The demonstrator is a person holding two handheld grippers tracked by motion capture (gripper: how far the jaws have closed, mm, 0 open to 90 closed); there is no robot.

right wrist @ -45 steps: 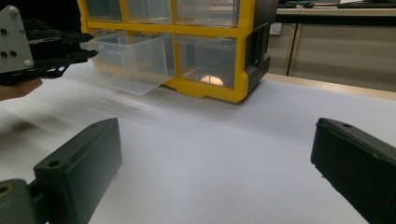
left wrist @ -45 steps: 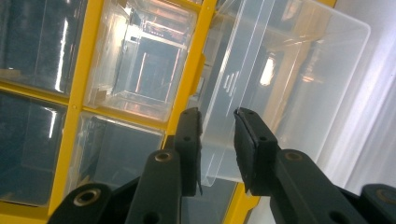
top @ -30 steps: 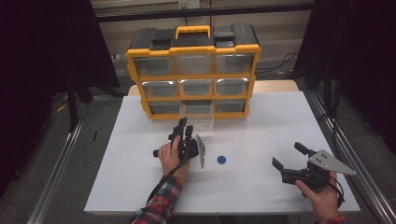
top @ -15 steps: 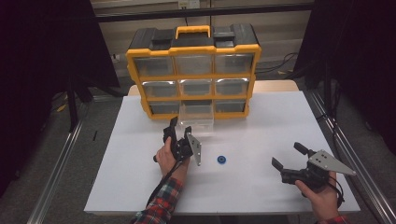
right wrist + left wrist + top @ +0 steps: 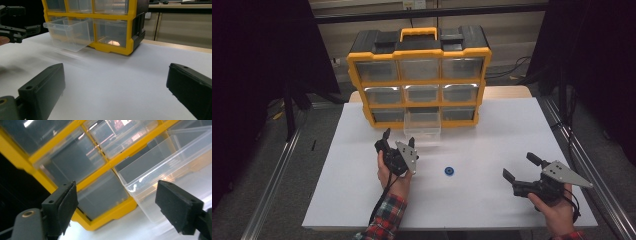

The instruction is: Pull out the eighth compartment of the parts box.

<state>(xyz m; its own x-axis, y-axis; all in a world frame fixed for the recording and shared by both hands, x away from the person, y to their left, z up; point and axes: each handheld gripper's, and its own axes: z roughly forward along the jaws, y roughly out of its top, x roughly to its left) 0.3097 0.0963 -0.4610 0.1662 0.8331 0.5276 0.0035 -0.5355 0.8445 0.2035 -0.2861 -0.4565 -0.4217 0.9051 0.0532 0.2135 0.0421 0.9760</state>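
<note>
Drawer: clear plastic drawer (image 5: 422, 125), pulled out of yellow organiser's (image 5: 418, 75) bottom row, long axis pointing toward the person, just ahead of left gripper (image 5: 398, 139).
Left gripper: jaws just opening, empty.
Right gripper (image 5: 520, 169): open, empty.

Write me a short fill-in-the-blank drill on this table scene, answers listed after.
1. The pulled-out clear drawer sits in the organizer's ____ row.
2. The small disc lying on the white table is ____ in colour.
3. The left claw has just been opening, and between its jaws there is ____.
4. The organizer's carry handle is ____.

Answers: bottom; blue; nothing; yellow
</note>
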